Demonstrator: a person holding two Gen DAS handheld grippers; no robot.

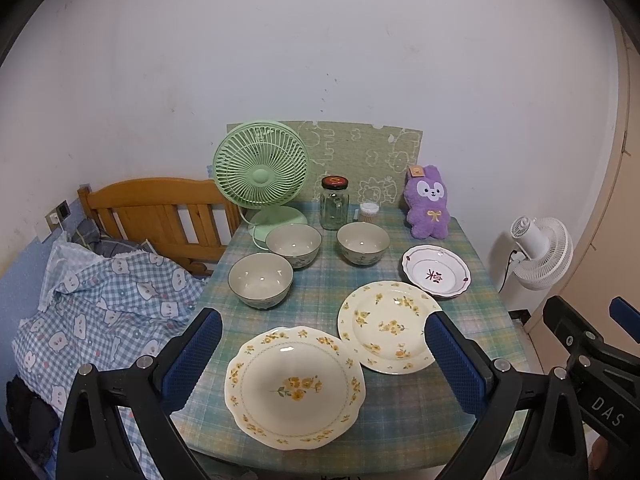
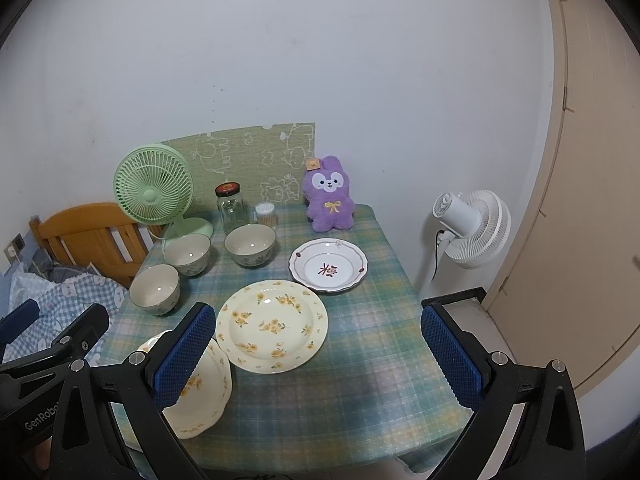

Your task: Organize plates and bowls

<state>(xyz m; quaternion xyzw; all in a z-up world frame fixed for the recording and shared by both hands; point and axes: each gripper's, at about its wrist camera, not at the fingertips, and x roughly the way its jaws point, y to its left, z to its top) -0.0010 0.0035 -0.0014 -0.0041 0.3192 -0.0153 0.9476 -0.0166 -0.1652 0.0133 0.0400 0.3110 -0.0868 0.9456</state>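
While nothing gripped, left gripper (image 1: 324, 356) and right gripper (image 2: 316, 348) hover wide open, bottom frame, likely choosing. Three plates (image 1: 294, 386) centre-low, three bowls (image 1: 261, 285) mid-frame on table (image 1: 400, 416), unstacked.

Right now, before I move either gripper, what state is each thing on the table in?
left gripper: open, holding nothing
right gripper: open, holding nothing
three bowls: upright, separate, unstacked
scalloped flower plate: flat, alone
round flower plate: flat, its edge meets the scalloped one
white plate: flat, apart
glass jar: lidded, looks empty
green fan: upright
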